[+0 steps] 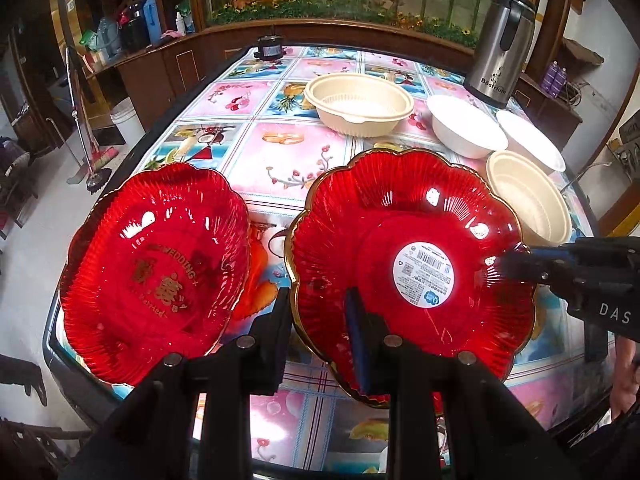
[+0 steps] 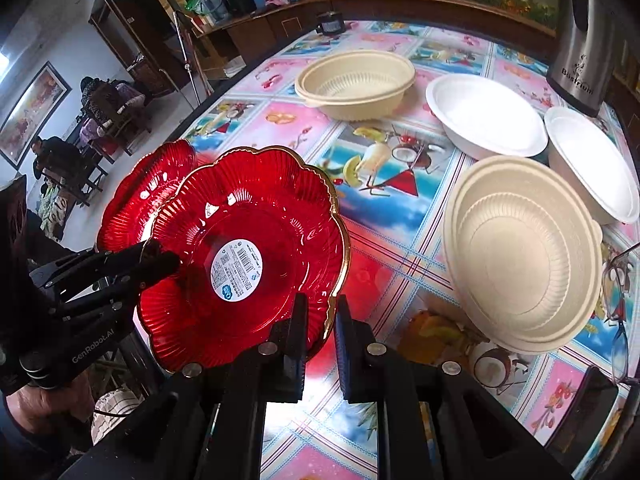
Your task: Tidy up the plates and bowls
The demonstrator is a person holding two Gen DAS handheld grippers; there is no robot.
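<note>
Two grippers hold your red plate with the sticker [image 1: 412, 276], lifted above the table [image 1: 280, 152]: your left gripper [image 1: 320, 336] pinches its near rim, your right gripper [image 2: 320, 320] its right edge. Left lies another red plate [image 1: 156, 272]; farther off, cream bowls [image 1: 358, 104] and white bowls [image 1: 466, 126].

Wooden cabinets [image 1: 160, 60], white floor [image 1: 36, 240]

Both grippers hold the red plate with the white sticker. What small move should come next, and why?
Probably carry the stickered red plate sideways over the second red plate. The left gripper and right gripper clamp its rim on opposite sides, and it looks lifted off the table; the other plate lies free beside it, so stacking them seems the nearest step.
</note>
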